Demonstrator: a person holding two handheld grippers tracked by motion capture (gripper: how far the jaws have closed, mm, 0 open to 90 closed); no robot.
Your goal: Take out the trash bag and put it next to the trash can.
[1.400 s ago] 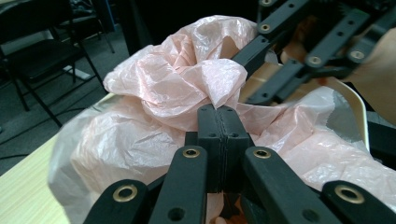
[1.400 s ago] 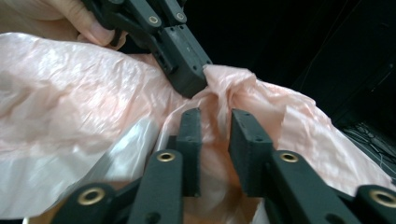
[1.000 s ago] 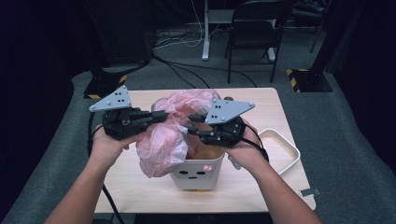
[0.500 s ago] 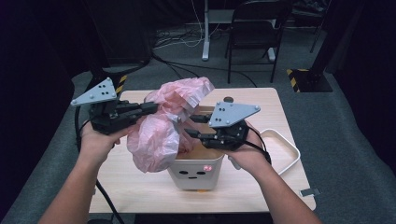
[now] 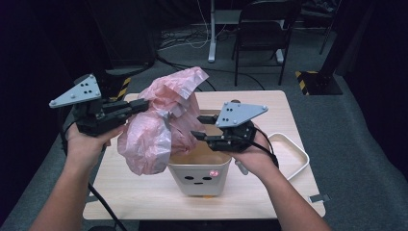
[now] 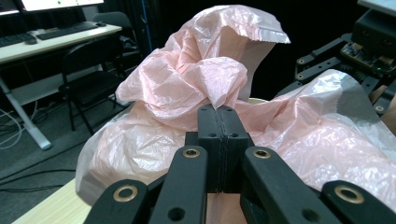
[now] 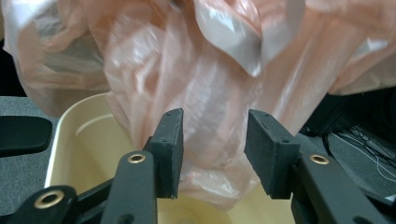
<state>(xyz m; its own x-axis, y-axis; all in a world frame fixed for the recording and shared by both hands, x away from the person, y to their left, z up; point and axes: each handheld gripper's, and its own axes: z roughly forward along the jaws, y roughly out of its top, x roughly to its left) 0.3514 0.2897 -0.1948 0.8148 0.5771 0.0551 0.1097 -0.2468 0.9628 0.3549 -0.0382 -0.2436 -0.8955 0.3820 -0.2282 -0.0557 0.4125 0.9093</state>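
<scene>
A crumpled pink plastic bag (image 5: 159,125) hangs over a cream bin (image 5: 199,178) that has a face on its front. My left gripper (image 5: 144,105) holds it up at the left, above the table. In the left gripper view its jaws (image 6: 218,112) are shut on a fold of the bag (image 6: 187,88). My right gripper (image 5: 197,127) hovers over the bin's rim at the bag's right side. Its jaws (image 7: 215,135) have just been opening and stand apart. The bag (image 7: 210,70) hangs loosely between and beyond them, over the bin (image 7: 79,140).
The wooden table (image 5: 269,110) carries a white tray (image 5: 293,154) at the right, beside my right hand. A black chair (image 5: 262,29) and cables stand on the floor beyond the table. The right gripper (image 6: 336,56) also appears at the top right of the left gripper view.
My left gripper has risen and moved left, lifting the bag higher above the bin. The right gripper's jaws have spread apart off the bag, and its hand has stayed in place.
</scene>
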